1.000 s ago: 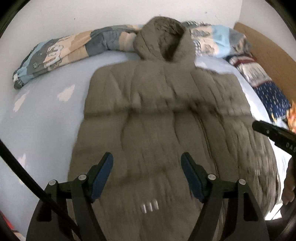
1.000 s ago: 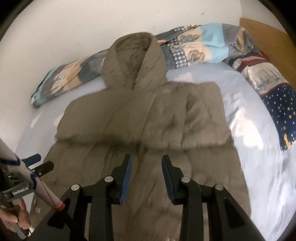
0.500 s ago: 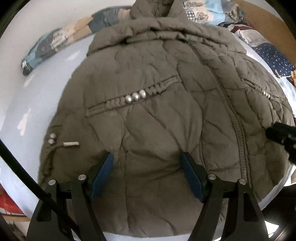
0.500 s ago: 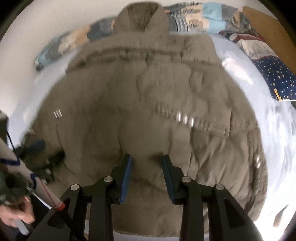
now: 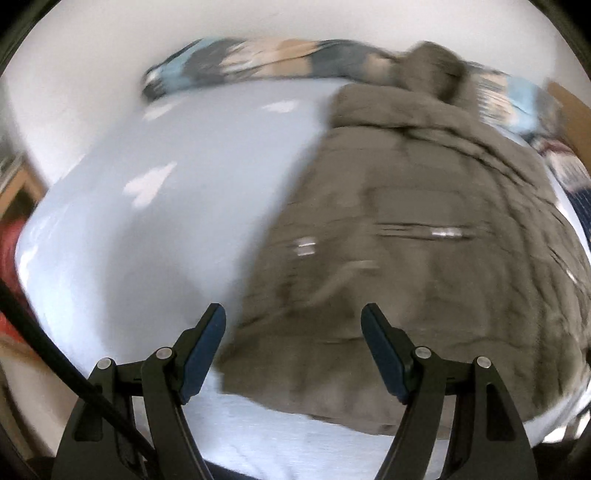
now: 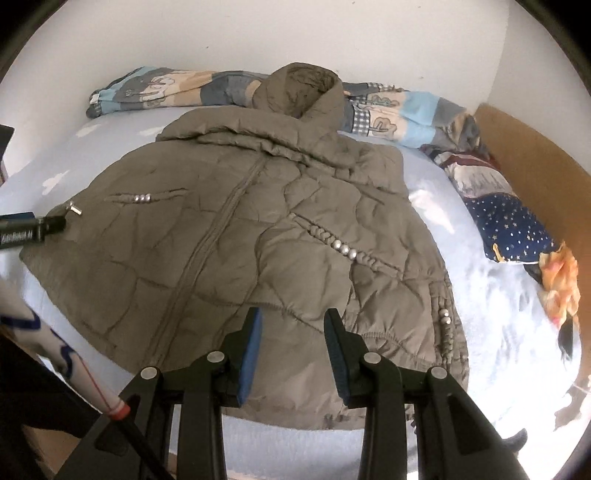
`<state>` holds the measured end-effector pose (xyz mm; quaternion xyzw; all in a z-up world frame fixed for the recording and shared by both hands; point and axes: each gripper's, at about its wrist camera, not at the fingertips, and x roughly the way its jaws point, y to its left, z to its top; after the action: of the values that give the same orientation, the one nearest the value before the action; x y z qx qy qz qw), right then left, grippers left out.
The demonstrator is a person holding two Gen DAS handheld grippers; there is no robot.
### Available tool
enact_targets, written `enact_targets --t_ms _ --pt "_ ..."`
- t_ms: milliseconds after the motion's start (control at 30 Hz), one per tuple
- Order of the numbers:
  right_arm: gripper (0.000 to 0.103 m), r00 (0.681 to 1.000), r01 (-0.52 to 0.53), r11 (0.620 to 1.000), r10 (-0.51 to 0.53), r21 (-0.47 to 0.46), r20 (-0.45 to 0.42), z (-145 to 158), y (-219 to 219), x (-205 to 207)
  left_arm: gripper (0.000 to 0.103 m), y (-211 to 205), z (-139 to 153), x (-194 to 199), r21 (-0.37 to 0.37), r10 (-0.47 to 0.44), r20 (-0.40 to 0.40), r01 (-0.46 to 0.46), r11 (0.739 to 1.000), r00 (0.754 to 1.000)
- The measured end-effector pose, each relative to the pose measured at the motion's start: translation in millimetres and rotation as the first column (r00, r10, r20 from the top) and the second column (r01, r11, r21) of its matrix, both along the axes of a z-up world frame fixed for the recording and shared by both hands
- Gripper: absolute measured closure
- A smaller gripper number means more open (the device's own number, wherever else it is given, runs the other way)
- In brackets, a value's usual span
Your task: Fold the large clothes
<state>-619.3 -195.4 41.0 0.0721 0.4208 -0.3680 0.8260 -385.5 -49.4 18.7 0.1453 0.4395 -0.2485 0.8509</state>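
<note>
Grippers [image 5: 293, 321] [image 6: 293, 325] both released above jacket [image 6: 258, 236]; rolled blanket [image 6: 166, 86] behind hood.

A pale blue bed sheet [image 6: 436, 206] with white cloud shapes covers the bed. Along the white wall [image 6: 221, 33] lies a rolled patchwork quilt [image 6: 402, 114] (light blue, beige and grey panels). To its right rests a navy pillow [image 6: 513, 225] with small stars, beside a brown wooden headboard [image 6: 535, 162]. An orange crumpled thing [image 6: 561, 280] sits near the pillow's lower end.
</note>
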Motion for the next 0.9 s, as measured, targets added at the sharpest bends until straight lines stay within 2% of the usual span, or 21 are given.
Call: enact_targets --t_ms 100,233,333,467,533,600,733,767,833,900 --pt "0.066 1.0 0.002 1.0 -0.002 -0.001 0.002 -2.6 2.0 -3.5 0.028 12.4 -6.9 14.7 -0.016 0.038 -0.043 -0.039 0.999 0.998" --pt "0.066 1.0 0.012 1.0 -0.012 -0.007 0.008 -3.6 -0.8 -10.6 0.027 18.6 -25.0 25.1 -0.048 0.05 -0.148 -0.058 0.997 0.988" --pt "0.064 0.999 0.025 1.0 -0.025 0.004 0.02 -3.7 -7.6 -18.8 0.021 17.9 -34.2 31.5 -0.099 0.054 -0.225 -0.078 0.992 0.973" --pt "0.059 0.989 0.08 0.993 -0.09 0.089 0.114 4.6 -34.1 -43.3 0.02 25.8 -32.6 29.4 -0.167 0.043 -0.273 -0.091 0.982 0.961" --pt "0.053 0.969 0.149 0.978 -0.174 0.147 0.173 10.3 -57.8 -66.7 0.02 28.9 -30.9 28.3 -0.202 0.021 -0.302 -0.085 0.976 0.953" --pt "0.049 0.946 0.214 0.958 -0.252 0.189 0.204 9.2 -77.5 -87.8 0.02 31.7 -32.4 30.5 -0.198 0.027 -0.301 -0.09 0.976 0.953" --pt "0.048 0.878 0.325 0.889 -0.41 0.322 0.246 -9.3 -107.9 -131.7 0.02 39.0 -35.6 37.6 -0.213 0.045 -0.316 -0.117 0.97 0.948" --pt "0.047 0.854 0.346 0.862 -0.452 0.369 0.256 -15.5 -114.5 -143.5 0.02 38.6 -34.7 38.2 -0.212 0.041 -0.313 -0.112 0.971 0.949" --pt "0.046 0.826 0.373 0.832 -0.5 0.41 0.262 -22.1 -120.8 -157.0 0.02 42.3 -33.3 36.0 -0.217 0.043 -0.307 -0.114 0.97 0.951" --pt "0.039 0.79 0.39 0.799 -0.545 0.457 0.279 -27.8 -125.7 -169.5 0.021 40.3 -35.2 35.5 -0.209 0.033 -0.303 -0.1 0.973 0.952"
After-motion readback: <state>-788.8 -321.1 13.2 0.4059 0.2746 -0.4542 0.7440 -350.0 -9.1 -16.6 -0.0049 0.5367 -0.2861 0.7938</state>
